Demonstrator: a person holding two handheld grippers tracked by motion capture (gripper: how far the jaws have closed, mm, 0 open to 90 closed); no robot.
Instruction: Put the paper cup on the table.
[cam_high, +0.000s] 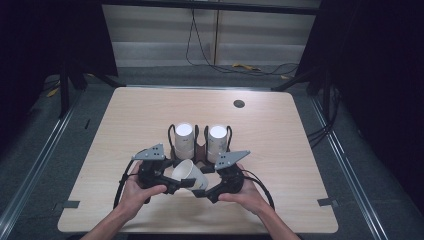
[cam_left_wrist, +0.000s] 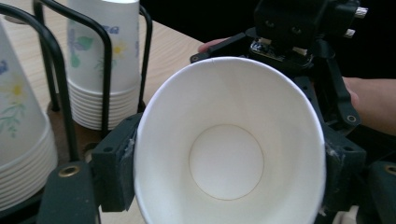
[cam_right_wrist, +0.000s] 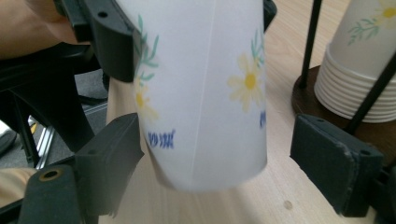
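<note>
A white paper cup (cam_high: 190, 173) with a flower print lies tilted between the two grippers, near the table's front edge. My left gripper (cam_high: 178, 185) is shut on it; in the left gripper view the pads (cam_left_wrist: 116, 163) squeeze the cup (cam_left_wrist: 229, 140) into an oval, its mouth facing the camera. My right gripper (cam_high: 200, 191) is open around the cup's base (cam_right_wrist: 205, 93). There its left pad (cam_right_wrist: 109, 156) sits against the cup wall, while the right pad (cam_right_wrist: 329, 161) stands apart from it. A hand holds each gripper.
Just behind the grippers, a black wire holder (cam_high: 200, 150) carries two stacks of upside-down paper cups (cam_high: 184, 136) (cam_high: 217, 140). The wooden table (cam_high: 290, 150) has a round cable hole (cam_high: 239, 104) at the back. Cables lie on the floor beyond.
</note>
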